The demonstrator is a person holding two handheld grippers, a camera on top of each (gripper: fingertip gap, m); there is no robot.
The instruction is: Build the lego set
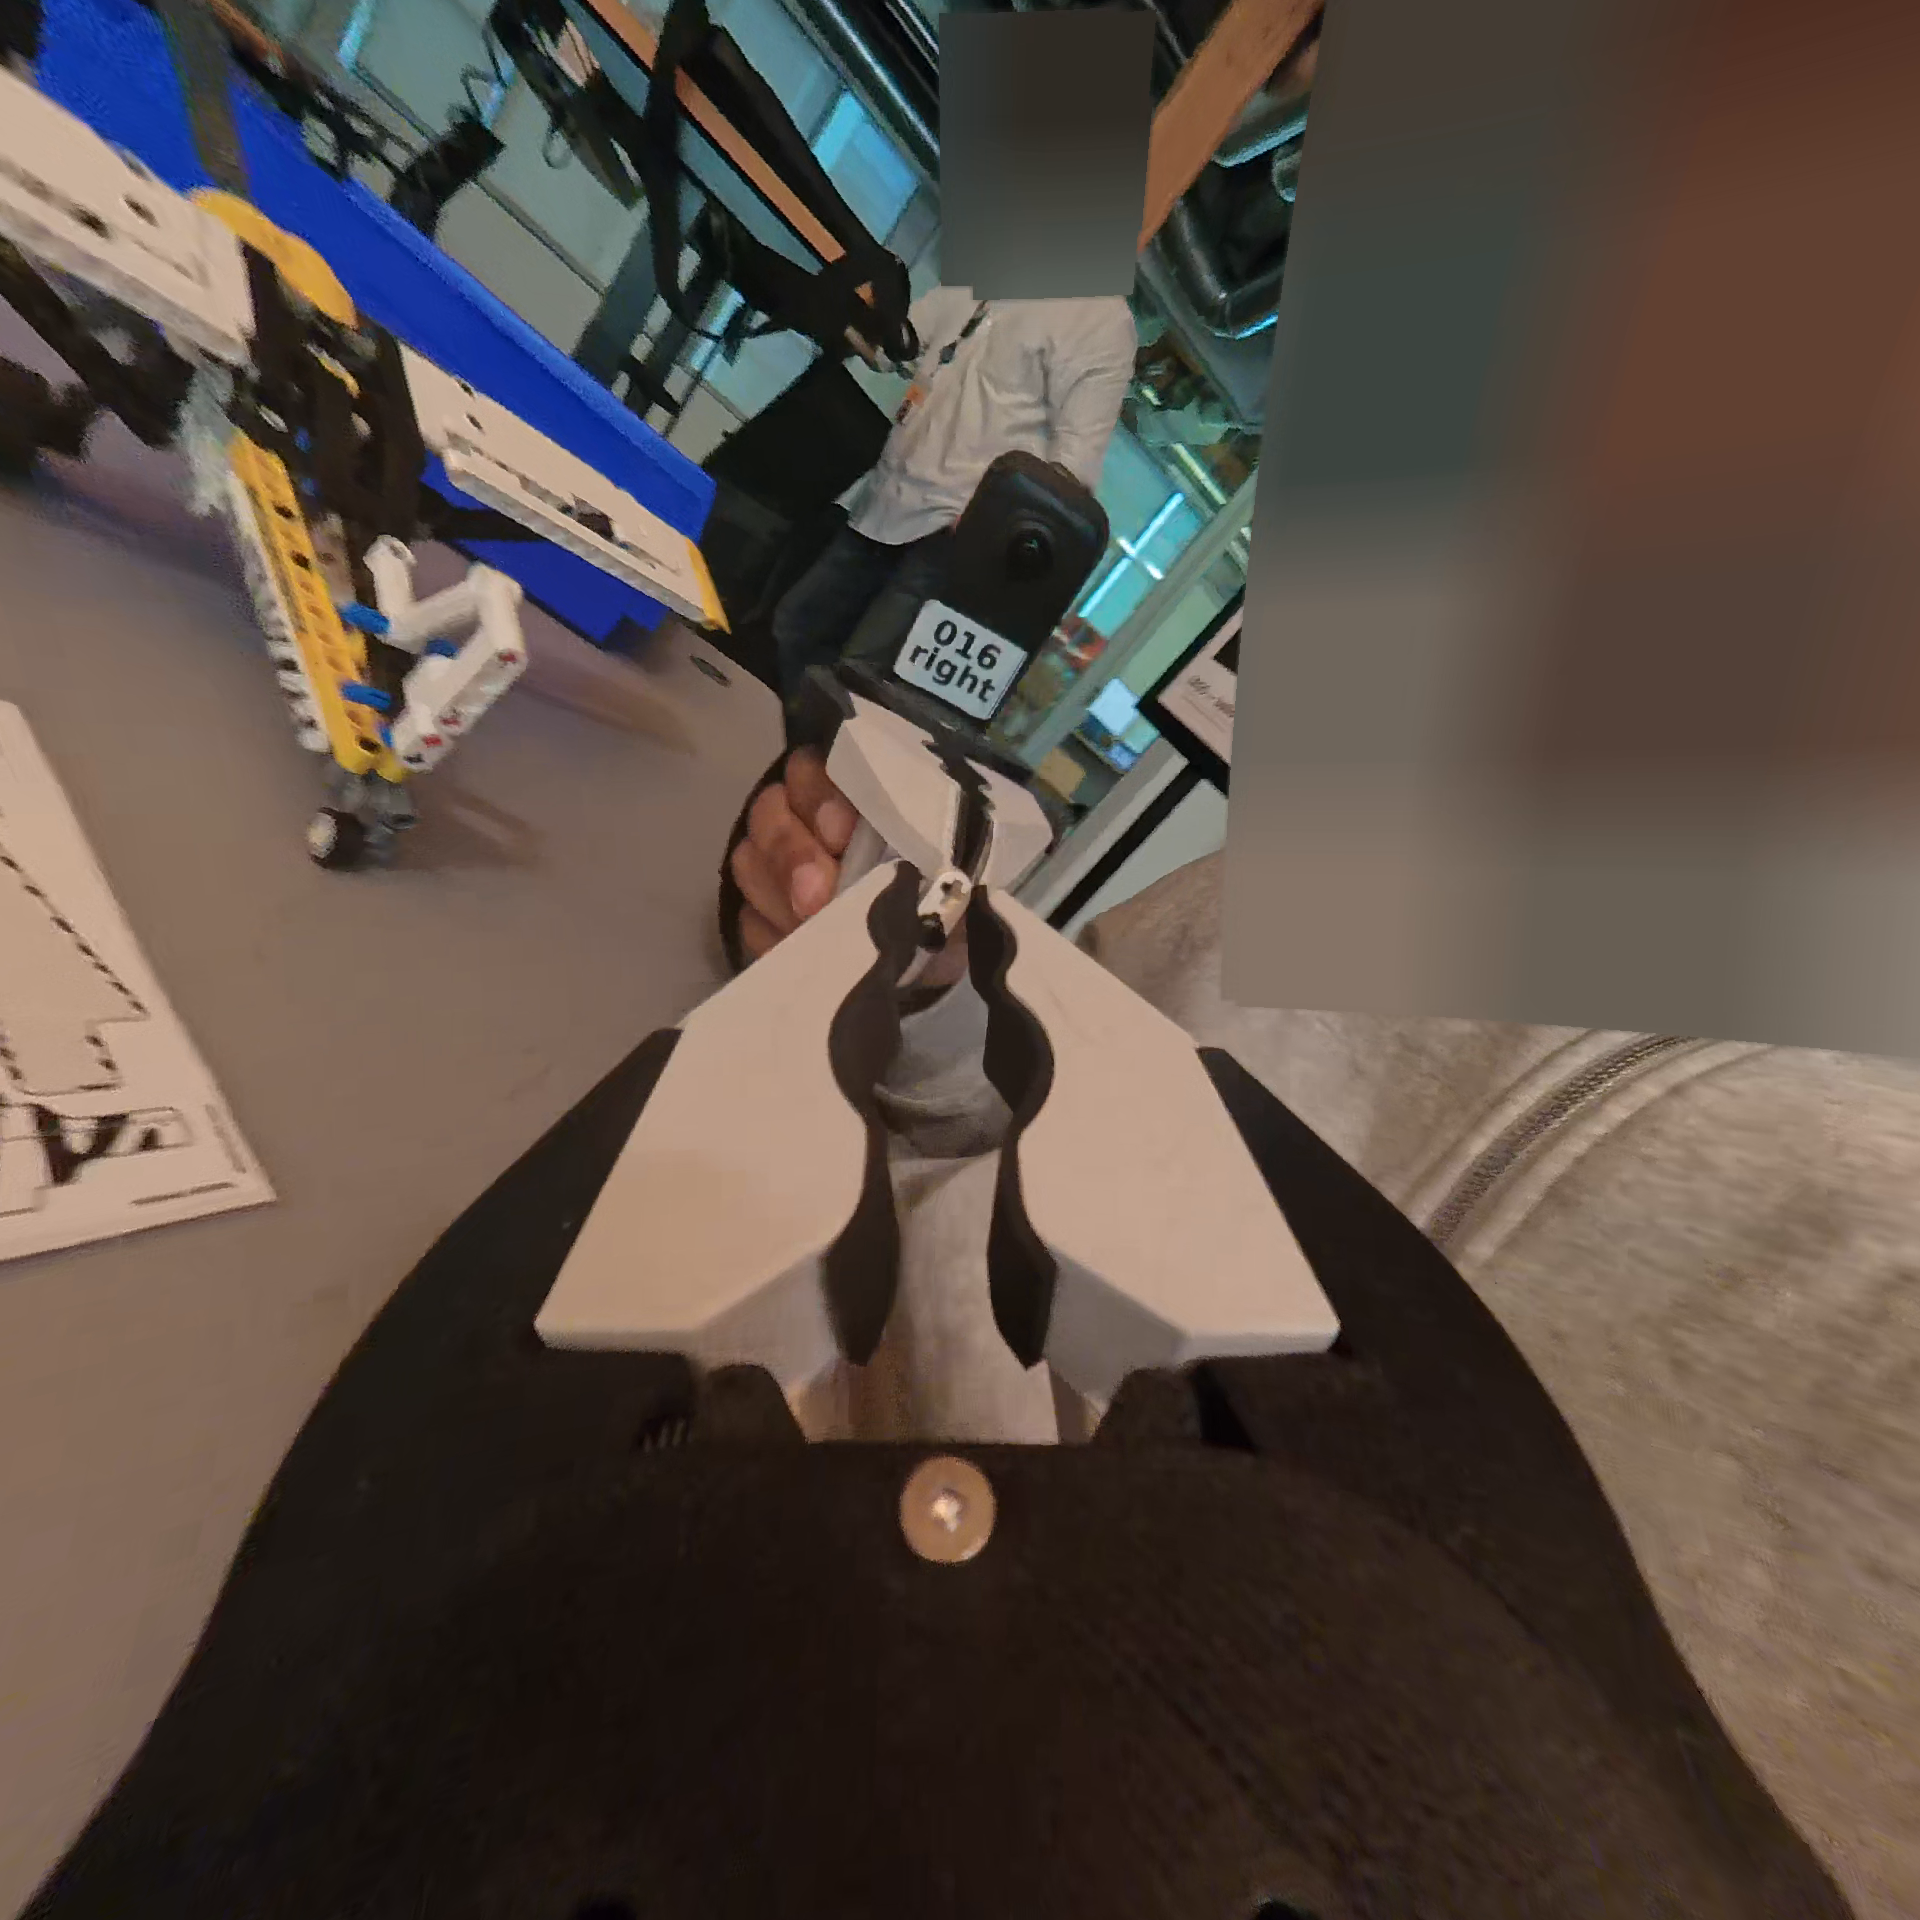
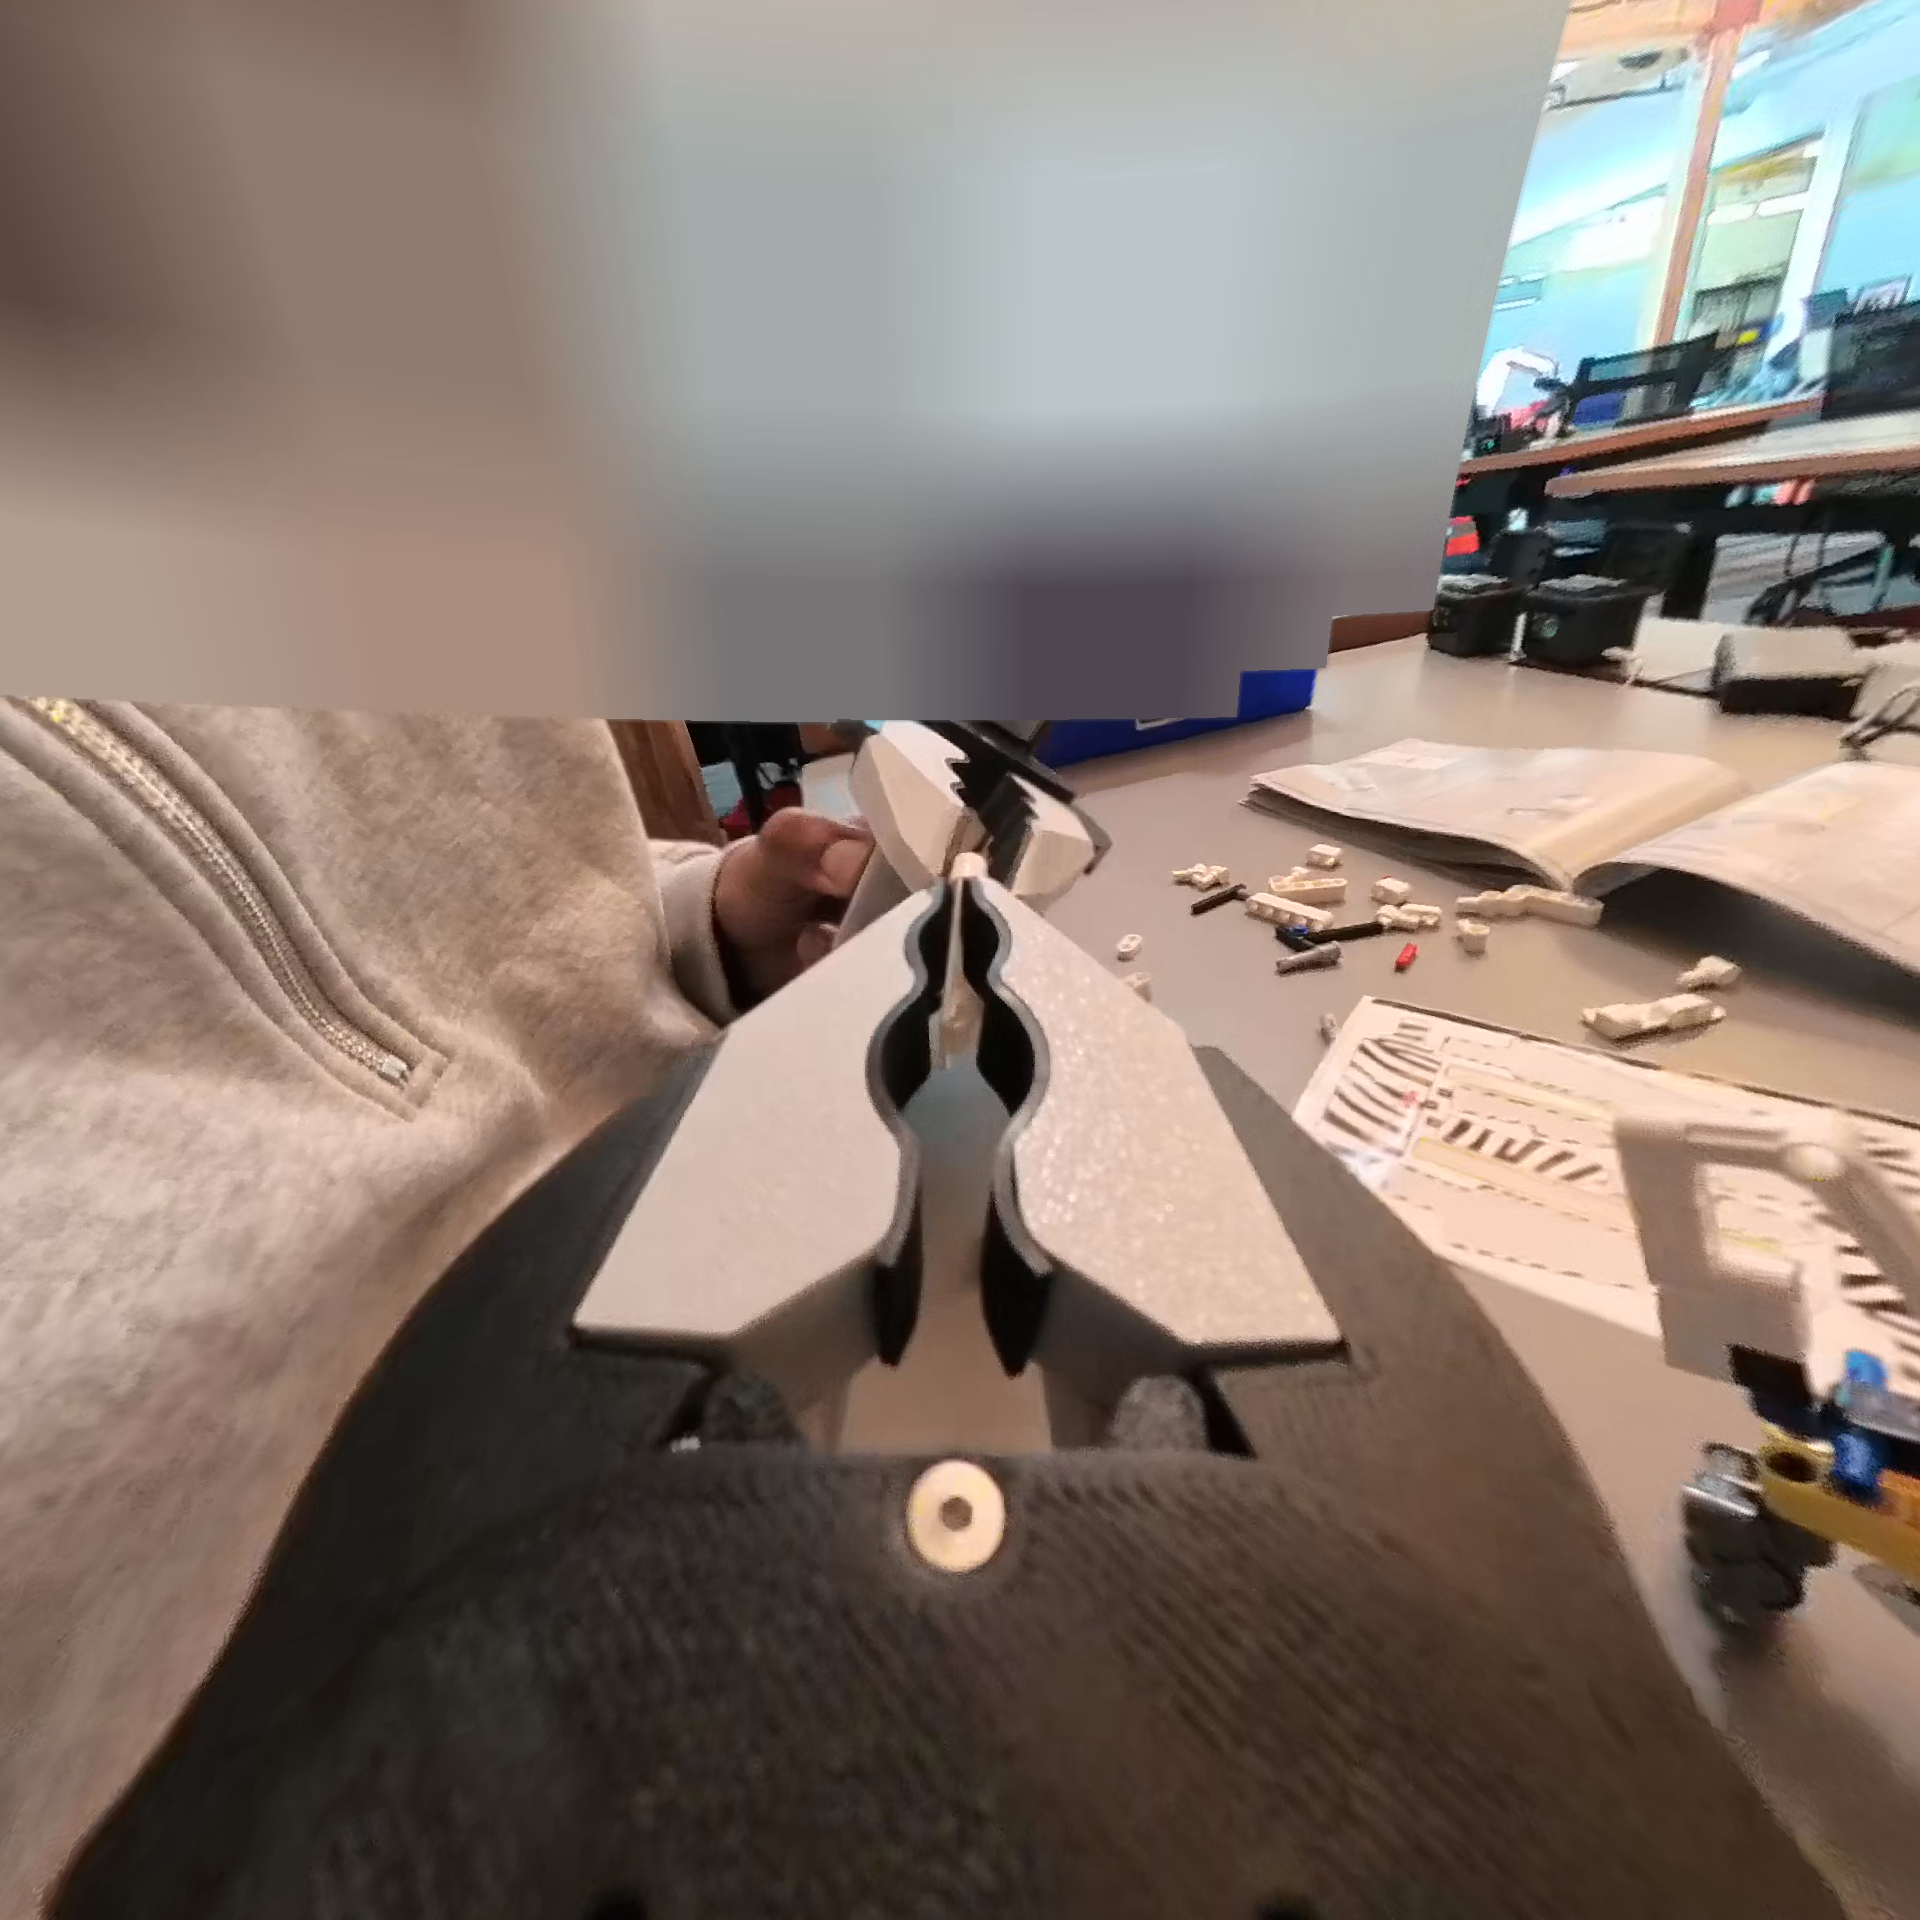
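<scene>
My two grippers meet tip to tip above the grey table. The right gripper (image 2: 954, 914) is shut on a thin white lego piece (image 2: 951, 997) that stands edge-on between its pads. In the left wrist view the same gripper (image 1: 966, 831) faces me, and a small white piece with a black pin (image 1: 943, 902) sticks out of it. The left gripper (image 1: 940, 904) is closed around that pin end and also shows farther off in the right wrist view (image 2: 977, 831). The part-built yellow, black and white lego model (image 1: 312, 540) stands on the table to the left, blurred (image 2: 1808, 1351).
Several loose white and black lego pieces (image 2: 1309, 914) lie near an open instruction booklet (image 2: 1558, 821). A printed sheet (image 2: 1455, 1122) lies by the model, and one shows in the left wrist view (image 1: 73, 987). A blue bin (image 1: 468, 343) stands behind. A person (image 1: 997, 416) stands beyond the table. Both grippers' tips are close together, under 4 cm apart.
</scene>
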